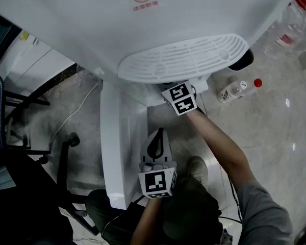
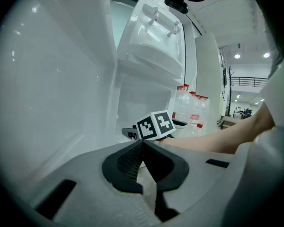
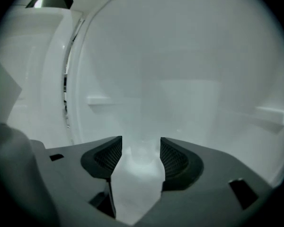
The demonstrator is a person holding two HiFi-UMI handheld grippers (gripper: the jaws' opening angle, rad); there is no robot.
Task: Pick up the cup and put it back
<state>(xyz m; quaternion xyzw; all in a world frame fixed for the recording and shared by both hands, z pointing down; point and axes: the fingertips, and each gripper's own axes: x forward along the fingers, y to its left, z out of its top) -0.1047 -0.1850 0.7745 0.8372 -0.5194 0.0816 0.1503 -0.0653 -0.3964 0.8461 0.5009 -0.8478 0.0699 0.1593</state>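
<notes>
A white water dispenser (image 1: pixel 143 29) fills the head view, with its slotted drip tray (image 1: pixel 183 57) jutting out. My right gripper reaches into the open recess under that tray; only its marker cube (image 1: pixel 179 98) shows from above. In the right gripper view my right gripper (image 3: pixel 141 148) stands open inside the white recess. A pale, blurry cup (image 3: pixel 141 156) sits between the pads, and they do not seem to press on it. My left gripper (image 1: pixel 158 134) hangs lower beside the dispenser's front, and it (image 2: pixel 141 144) is shut with nothing in it.
Plastic bottles (image 1: pixel 239 88) lie on the glossy floor at the right, near a dark bin (image 1: pixel 243 60). An office chair base (image 1: pixel 66 139) stands at the left. Large water jugs (image 2: pixel 191 110) stand beyond the dispenser. The person's shoe (image 1: pixel 198 170) is below the right arm.
</notes>
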